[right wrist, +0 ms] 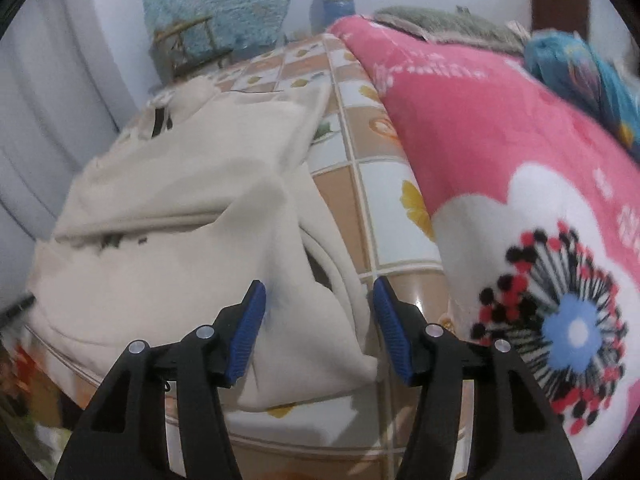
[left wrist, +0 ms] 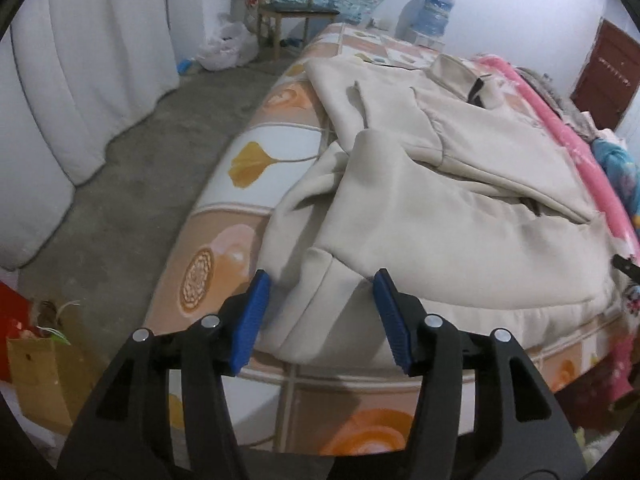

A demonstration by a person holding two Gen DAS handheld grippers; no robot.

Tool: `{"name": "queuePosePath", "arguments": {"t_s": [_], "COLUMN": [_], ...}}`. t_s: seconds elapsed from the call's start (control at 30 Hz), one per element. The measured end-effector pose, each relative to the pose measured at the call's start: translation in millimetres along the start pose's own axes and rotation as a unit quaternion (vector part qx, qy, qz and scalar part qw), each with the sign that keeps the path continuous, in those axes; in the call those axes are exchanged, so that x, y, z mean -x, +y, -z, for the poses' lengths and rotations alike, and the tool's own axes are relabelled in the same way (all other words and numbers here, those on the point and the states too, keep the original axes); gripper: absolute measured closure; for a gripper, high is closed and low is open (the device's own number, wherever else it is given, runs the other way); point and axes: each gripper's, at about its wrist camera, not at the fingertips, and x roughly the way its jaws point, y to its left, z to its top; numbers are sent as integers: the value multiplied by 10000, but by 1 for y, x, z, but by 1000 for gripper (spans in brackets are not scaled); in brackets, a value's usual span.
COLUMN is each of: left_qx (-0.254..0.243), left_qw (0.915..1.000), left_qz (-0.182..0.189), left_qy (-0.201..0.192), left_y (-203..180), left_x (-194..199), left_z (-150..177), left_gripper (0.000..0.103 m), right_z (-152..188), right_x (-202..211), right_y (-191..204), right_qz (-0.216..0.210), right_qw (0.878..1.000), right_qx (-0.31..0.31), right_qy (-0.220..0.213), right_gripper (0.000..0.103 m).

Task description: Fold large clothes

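A large cream hooded garment (left wrist: 440, 200) lies partly folded on a bed with a patterned sheet (left wrist: 256, 160). In the left wrist view my left gripper (left wrist: 322, 318) stands open over the garment's near left corner, its blue pads (left wrist: 250, 324) apart from the cloth between them. In the right wrist view the same garment (right wrist: 180, 208) fills the left half. My right gripper (right wrist: 318, 326) is open above its near right corner, the cloth lying between the blue pads (right wrist: 248, 332) without being pinched.
A pink flowered blanket (right wrist: 520, 200) lies along the right of the bed, with a blue bundle (right wrist: 580, 68) behind it. White curtains (left wrist: 80, 80), a wooden chair (left wrist: 296, 12), a water bottle (left wrist: 432, 12) and a concrete floor (left wrist: 140, 160) lie beyond. A paper bag (left wrist: 44, 376) stands at lower left.
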Motion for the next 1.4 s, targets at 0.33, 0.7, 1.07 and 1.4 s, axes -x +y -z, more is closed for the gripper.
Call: {"name": "queuePosePath", "arguments": {"t_s": [0.33, 0.7, 1.07, 1.4], "left_qx": [-599, 301, -42, -746], "left_qw": [9960, 9981, 9991, 9968], "left_qz": [-365, 393, 422, -109], "left_qy": [-560, 373, -22, -259], "left_y": [-24, 31, 5, -25], "left_x": [36, 42, 37, 29], "left_z": [0, 43, 14, 18], "left_gripper": [92, 82, 79, 99], "right_z": [-5, 19, -5, -7], "right_x": [21, 29, 27, 16], "right_y": [16, -28, -5, 30], "right_qz": [15, -588, -340, 150], "right_qw": [9992, 9966, 9994, 9946], "right_qx": [366, -435, 115, 1012], "right_qy": [-173, 366, -11, -199], "right_gripper": [88, 75, 66, 97]}}
